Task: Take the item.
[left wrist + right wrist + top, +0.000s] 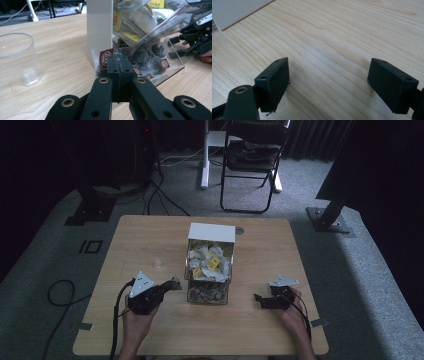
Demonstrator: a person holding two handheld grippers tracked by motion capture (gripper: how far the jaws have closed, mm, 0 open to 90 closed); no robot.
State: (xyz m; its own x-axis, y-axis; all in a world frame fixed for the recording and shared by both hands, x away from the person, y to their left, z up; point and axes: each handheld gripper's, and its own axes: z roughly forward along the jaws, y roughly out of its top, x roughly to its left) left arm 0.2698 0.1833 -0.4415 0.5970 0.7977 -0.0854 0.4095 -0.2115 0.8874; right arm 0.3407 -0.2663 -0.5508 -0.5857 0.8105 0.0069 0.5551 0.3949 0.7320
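- Two grippers are at the table; the left gripper (117, 67) has its jaws closed tight, and a dark red tea-bag sachet (106, 57) sits right at its tips, apparently pinched by a corner, though the hold itself is hidden behind the pads.
- That sachet lies at the mouth of the clear dispenser box (209, 265), beside the box's white wall (98, 32), with more dark red sachets (163, 63) in the lower compartment.
- Judged step: drawing one sachet out of the lower tray. A clear plastic cup (18, 58) stands empty and upright just beside the left gripper, a likely destination.
- Next move, as judged: pull the sachet back clear of the tray lip, then swing it towards the cup and lift over its rim.
- Right gripper (327, 82) rests with jaws wide apart over bare table (332, 37), holding nothing, well apart from the box.
- Clearances: the near table edge (200, 353) is close behind both hands; open wood lies left of the box around the cup. The sloped clear lid (172, 22) overhangs the tray, so a steep lift risks catching it.
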